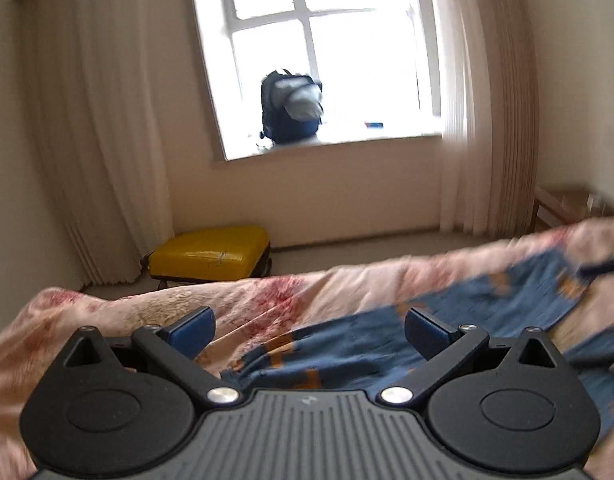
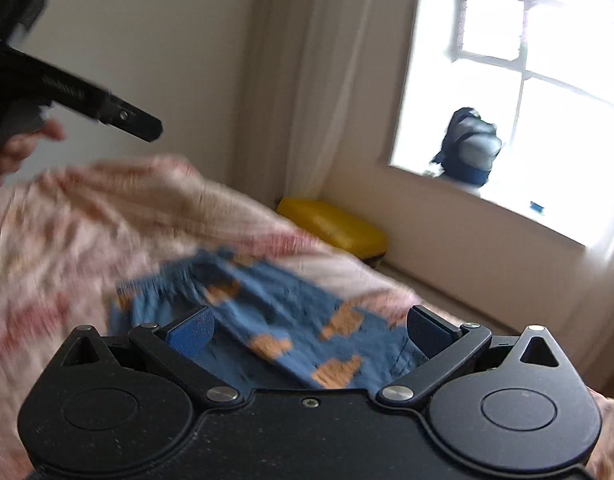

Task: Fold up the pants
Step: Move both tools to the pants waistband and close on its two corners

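Note:
Blue pants with orange patches [image 1: 347, 344] lie crumpled on a bed covered by a pink and cream floral bedspread [image 1: 267, 300]. My left gripper [image 1: 309, 332] is open and empty, just above the near part of the pants. My right gripper [image 2: 311, 334] is open and empty over the pants [image 2: 275, 320], which spread between its blue fingers [image 2: 191, 334]. The left gripper also shows in the right wrist view [image 2: 107, 112], held in a hand at the upper left above the bedspread [image 2: 87, 216]. Both views are motion-blurred.
A yellow suitcase [image 1: 211, 254] lies on the floor beyond the bed by the wall. A dark backpack [image 1: 291, 108] stands on the windowsill. Cream curtains [image 1: 107, 140] hang on both sides of the window. A wooden piece of furniture [image 1: 567, 204] stands at the right.

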`<state>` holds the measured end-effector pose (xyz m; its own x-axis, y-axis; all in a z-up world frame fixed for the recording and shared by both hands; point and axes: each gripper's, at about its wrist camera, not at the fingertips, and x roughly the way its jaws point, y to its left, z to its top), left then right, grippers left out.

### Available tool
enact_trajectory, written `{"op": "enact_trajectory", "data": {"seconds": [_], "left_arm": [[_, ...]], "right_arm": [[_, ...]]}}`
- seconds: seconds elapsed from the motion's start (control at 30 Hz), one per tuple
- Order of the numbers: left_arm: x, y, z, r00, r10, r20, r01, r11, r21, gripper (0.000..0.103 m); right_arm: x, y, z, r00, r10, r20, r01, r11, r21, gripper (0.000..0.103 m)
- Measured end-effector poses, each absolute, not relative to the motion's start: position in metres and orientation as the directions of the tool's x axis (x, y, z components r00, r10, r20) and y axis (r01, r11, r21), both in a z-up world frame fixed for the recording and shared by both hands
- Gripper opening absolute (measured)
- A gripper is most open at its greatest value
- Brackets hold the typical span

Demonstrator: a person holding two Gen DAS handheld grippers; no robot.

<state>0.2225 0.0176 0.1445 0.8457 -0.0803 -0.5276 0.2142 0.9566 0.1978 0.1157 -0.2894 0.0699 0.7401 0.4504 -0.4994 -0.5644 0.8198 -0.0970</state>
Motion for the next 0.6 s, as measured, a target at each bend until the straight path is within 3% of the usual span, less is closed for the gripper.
{"op": "enact_trajectory", "data": {"seconds": [0.23,0.5,0.6], "left_arm": [[0.325,0.031,0.056,0.797,-0.050,-0.601,0.271,0.921,0.282,0.103],[0.404,0.045,0.000,0.675,-0.161,-0.720,0.515,0.802,0.303,0.103],[0.415,0.046,-0.010,0.627,-0.209,-0.750,0.601,0.742,0.296,0.103]], "right_arm": [[0.246,-0.298,0.006,0.565,0.535,-0.628,-0.713,0.700,-0.045,0.103],[0.373,-0.292,-0.031,0.399,0.620,-0.676,-0.786,0.610,0.096,0.102],[0.396,-0.294,-0.048,0.367,0.590,-0.720,-0.794,0.602,0.089,0.095]]}}
